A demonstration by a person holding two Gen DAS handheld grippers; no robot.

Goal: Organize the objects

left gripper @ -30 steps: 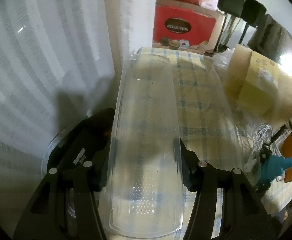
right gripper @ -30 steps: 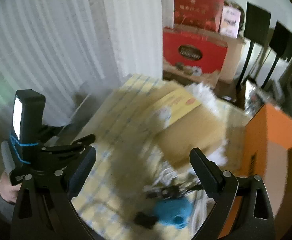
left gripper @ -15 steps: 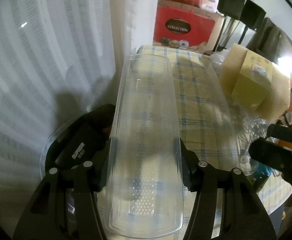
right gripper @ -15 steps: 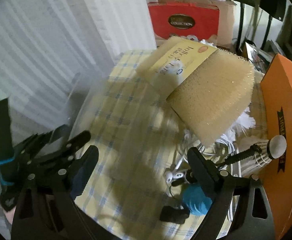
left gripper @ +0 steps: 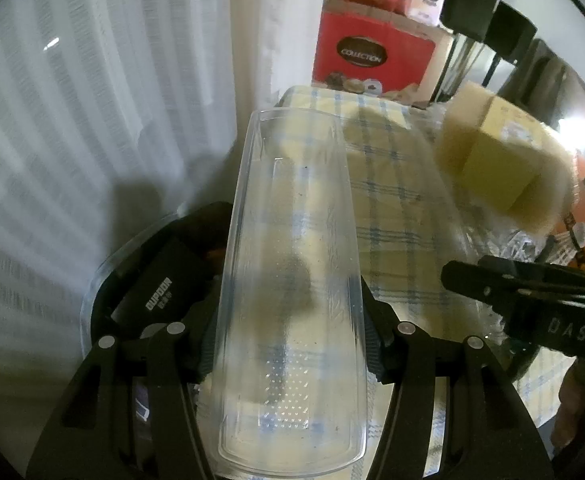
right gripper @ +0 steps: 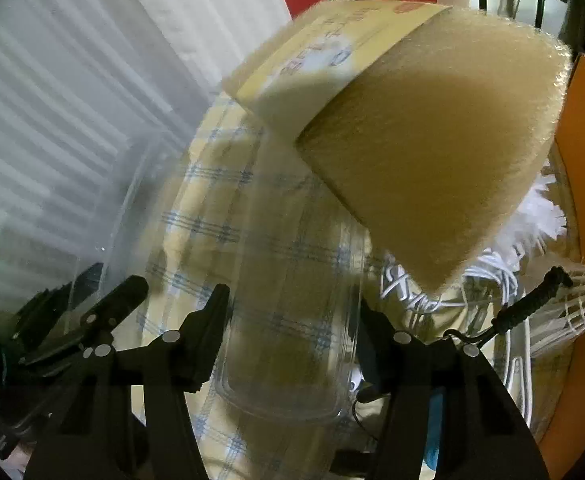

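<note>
Two grippers on one clear plastic container [left gripper: 288, 288], left gripper [left gripper: 290, 344] and right gripper [right gripper: 292, 336] both clamping its rim, held above the checked surface [left gripper: 396, 184], so you've barely started: sponge pack [right gripper: 432, 152], white cable [right gripper: 492, 276] and shuttlecock [right gripper: 580, 300] look unsorted.

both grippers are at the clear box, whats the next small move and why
Probably close the right gripper firmly on the box rim. The left gripper clamps one rim, and the right fingers straddle the other, though whether they grip is unclear. A two-sided hold looks needed before lifting.
</note>
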